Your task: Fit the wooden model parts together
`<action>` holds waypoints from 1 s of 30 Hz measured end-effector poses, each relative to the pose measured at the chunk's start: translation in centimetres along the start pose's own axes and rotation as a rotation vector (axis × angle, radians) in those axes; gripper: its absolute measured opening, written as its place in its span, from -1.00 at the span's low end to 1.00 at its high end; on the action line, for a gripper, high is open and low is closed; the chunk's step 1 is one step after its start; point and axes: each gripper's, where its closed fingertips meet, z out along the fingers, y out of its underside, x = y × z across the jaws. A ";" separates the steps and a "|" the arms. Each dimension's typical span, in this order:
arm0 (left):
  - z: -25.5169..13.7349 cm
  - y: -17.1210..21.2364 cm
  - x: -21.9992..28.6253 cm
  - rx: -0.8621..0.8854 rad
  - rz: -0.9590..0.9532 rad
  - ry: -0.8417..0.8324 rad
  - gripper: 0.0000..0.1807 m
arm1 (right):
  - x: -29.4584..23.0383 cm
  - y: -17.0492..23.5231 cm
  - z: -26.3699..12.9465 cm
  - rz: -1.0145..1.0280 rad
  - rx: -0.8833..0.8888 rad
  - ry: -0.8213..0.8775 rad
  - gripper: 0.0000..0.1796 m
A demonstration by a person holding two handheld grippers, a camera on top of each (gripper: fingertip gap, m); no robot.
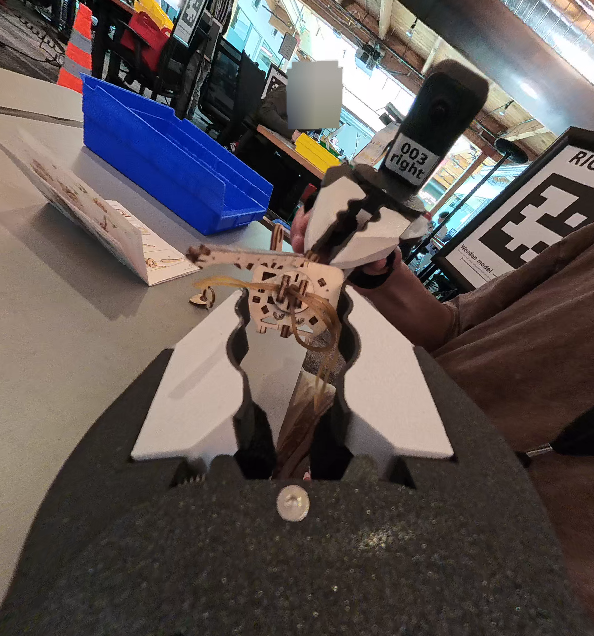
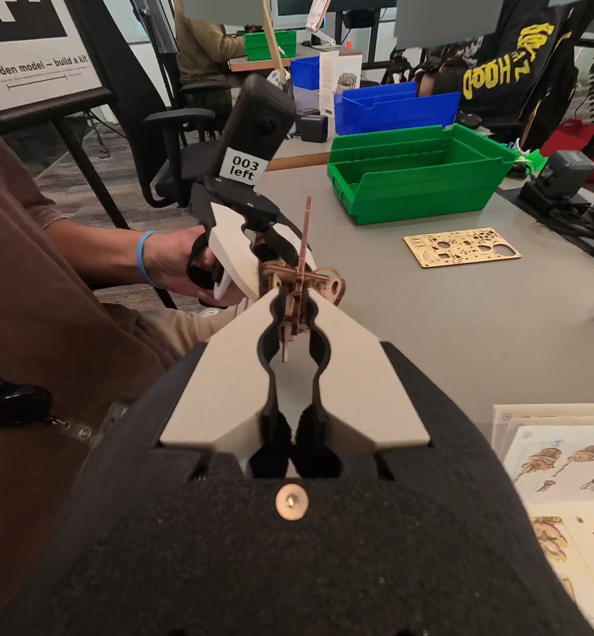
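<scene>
In the left wrist view my left gripper (image 1: pixel 294 303) is shut on a flat wooden model plate (image 1: pixel 318 285) with a round slotted hub; tan rubber bands (image 1: pixel 323 330) hang from the hub between the fingers. My right gripper (image 1: pixel 319 256) comes in from the upper right, shut on a long perforated wooden arm (image 1: pixel 240 258) that lies across the plate's top edge and points left. In the right wrist view my right gripper (image 2: pixel 293 294) grips this thin arm (image 2: pixel 304 241) edge-on, against the wooden assembly (image 2: pixel 323 280) held by the left gripper (image 2: pixel 278 275).
A blue bin (image 1: pixel 171 165), a folded instruction booklet (image 1: pixel 92 213) and a small loose wooden piece (image 1: pixel 202 297) sit on the grey table (image 1: pixel 30 309). A green bin (image 2: pixel 416 172), a punched wooden sheet (image 2: pixel 461 246) and instruction sheets (image 2: pixel 564 481) lie to the right. Less than 4 cm separates the two grippers' tips.
</scene>
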 end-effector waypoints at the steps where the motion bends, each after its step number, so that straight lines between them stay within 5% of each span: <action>1: 0.0 0.0 0.1 -0.002 0.001 0.003 -0.45 | 0.1 0.1 0.0 0.002 -0.002 0.004 -0.91; 12: 0.0 -0.9 1.1 0.079 -0.084 0.088 -0.46 | -0.1 -0.6 -0.4 0.349 0.146 -0.180 -0.98; 18: 0.3 -1.3 0.4 0.128 -0.163 0.101 -0.46 | 0.7 -0.6 -0.4 0.454 0.215 -0.147 -0.98; 30: 0.0 -1.8 -0.1 0.184 -0.207 0.089 -0.46 | 1.1 -0.9 0.1 0.419 0.310 -0.072 -0.98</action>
